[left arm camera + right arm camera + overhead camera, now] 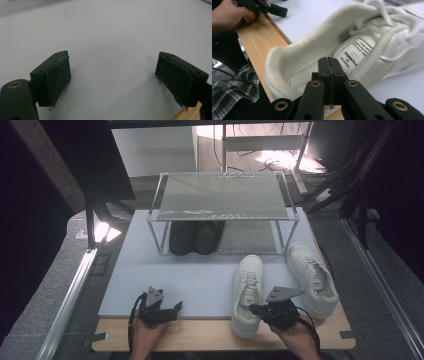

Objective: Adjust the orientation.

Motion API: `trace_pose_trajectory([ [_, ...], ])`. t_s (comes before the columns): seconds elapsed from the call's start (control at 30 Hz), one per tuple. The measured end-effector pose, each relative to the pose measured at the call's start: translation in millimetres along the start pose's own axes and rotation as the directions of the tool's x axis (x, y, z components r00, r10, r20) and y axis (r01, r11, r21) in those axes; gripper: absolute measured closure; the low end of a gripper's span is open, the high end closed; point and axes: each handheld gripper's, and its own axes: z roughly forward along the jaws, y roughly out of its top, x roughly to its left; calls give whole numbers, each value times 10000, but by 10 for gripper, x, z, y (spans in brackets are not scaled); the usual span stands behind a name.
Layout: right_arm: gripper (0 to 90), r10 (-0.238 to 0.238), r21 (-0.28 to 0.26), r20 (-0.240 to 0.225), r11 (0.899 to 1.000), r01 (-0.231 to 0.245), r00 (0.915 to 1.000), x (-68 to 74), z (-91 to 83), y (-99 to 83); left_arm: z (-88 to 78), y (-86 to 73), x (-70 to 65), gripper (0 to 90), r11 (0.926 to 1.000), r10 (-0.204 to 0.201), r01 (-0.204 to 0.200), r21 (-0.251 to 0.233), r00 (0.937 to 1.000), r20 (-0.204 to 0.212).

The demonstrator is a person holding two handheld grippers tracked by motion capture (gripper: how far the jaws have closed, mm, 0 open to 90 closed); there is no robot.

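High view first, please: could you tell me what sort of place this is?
Probably a lab recording bench staged as a shoe-tidying corner: a two-tier metal shoe rack on a pale mat, white sneakers, and aluminium rails alongside.

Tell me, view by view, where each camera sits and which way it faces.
High view: above the person's side, looking forward and down on the grey mat, shoe rack and white shoes; both hands show.
Left gripper view: on the left gripper, facing down at bare mat between open jaws.
Right gripper view: on the right gripper, jaws shut, looking into the nearer white shoe; the left hand shows.
Shared: the high and right gripper views both show that shoe and the left gripper.
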Motion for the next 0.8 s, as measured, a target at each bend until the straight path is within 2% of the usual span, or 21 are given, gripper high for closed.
trace_pose_trajectory([
  [0.37, 893, 440, 253, 456, 9987, -452, 9980, -251, -177, -72, 1, 1, -1, 125, 10000, -12, 12, 0, 10000, -14],
  [0.57, 893, 728, 193, 605, 9971, -741, 9955, -394, -250, -110, 1, 1, -2, 125, 10000, -14, 14, -1, 10000, -19],
  [0.67, 888, 839, 163, 480, 9963, -847, 9953, -408, -265, -114, 1, 1, -2, 125, 10000, -20, 20, -1, 10000, -23],
  [0.8, 853, 754, 156, 629, 9969, -765, 9952, -370, -306, -88, 1, 1, -2, 125, 10000, -18, 18, 0, 10000, -24],
])
